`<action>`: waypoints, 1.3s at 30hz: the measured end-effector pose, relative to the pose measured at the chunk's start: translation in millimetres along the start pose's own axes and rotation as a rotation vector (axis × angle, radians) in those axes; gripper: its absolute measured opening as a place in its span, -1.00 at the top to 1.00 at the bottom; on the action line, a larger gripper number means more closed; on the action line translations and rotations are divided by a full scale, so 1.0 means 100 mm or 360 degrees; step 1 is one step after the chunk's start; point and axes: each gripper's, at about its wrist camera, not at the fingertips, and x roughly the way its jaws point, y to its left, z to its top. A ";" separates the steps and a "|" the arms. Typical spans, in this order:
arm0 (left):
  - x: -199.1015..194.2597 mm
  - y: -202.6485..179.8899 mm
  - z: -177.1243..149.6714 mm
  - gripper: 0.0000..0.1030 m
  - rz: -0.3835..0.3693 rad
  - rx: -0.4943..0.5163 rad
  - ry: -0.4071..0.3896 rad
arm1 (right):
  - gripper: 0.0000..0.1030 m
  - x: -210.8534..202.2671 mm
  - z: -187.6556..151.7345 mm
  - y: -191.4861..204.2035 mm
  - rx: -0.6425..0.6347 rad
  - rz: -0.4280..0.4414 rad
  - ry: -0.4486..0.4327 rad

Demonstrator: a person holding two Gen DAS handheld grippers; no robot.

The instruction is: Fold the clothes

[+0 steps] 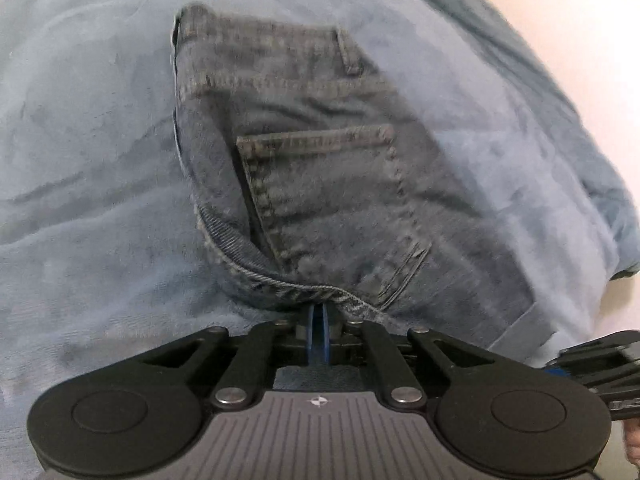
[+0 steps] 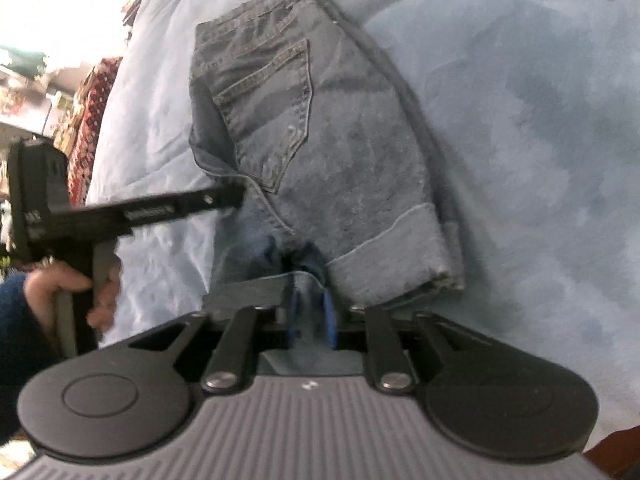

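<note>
Folded grey-blue denim shorts (image 1: 320, 184) lie back pocket up on a pale blue blanket (image 1: 100, 160). My left gripper (image 1: 319, 314) is shut, its blue pads pinched on the near seam edge of the shorts. In the right wrist view the same shorts (image 2: 340, 152) show a rolled cuff at the near right. There the left gripper (image 2: 239, 195) comes in from the left and its tip meets the seam below the pocket. My right gripper (image 2: 312, 306) holds a fold of denim between its blue pads at the near edge. In the left wrist view the right gripper (image 1: 592, 364) shows at the far right edge.
The blue blanket (image 2: 540, 120) spreads all around the shorts. A person's hand (image 2: 72, 284) in a dark sleeve grips the left tool's handle. A red patterned cloth (image 2: 92, 120) lies beyond the blanket's left edge, with cluttered shelves behind. A pale surface (image 1: 580, 20) lies past the blanket's right edge.
</note>
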 end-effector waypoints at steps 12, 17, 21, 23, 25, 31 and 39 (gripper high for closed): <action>0.10 0.07 0.09 0.91 -0.0121 0.0005 0.0064 | 0.86 -0.03 0.20 0.95 -0.0574 0.0094 -0.0016; 0.01 0.10 0.11 0.91 -0.0131 0.0049 0.0076 | 1.00 0.63 0.09 0.87 -0.0549 0.0017 0.0132; -0.22 0.13 0.10 0.90 -0.0080 0.0158 0.0020 | 1.00 0.71 0.04 0.69 -0.0438 0.0040 0.0170; -0.34 0.12 0.10 0.89 -0.0008 0.0263 -0.0012 | 1.00 0.71 0.07 0.70 -0.0437 0.0045 0.0183; -0.37 0.19 0.14 0.89 0.0050 0.0294 -0.0048 | 1.00 0.73 0.07 0.72 -0.0446 0.0046 0.0192; -0.06 0.45 0.46 0.90 0.0023 0.0170 -0.0148 | 1.00 0.79 0.07 0.66 -0.0418 0.0056 0.0200; 0.48 0.53 0.84 0.95 -0.0026 0.0276 -0.0045 | 1.00 0.85 -0.02 0.50 -0.0363 0.0066 0.0219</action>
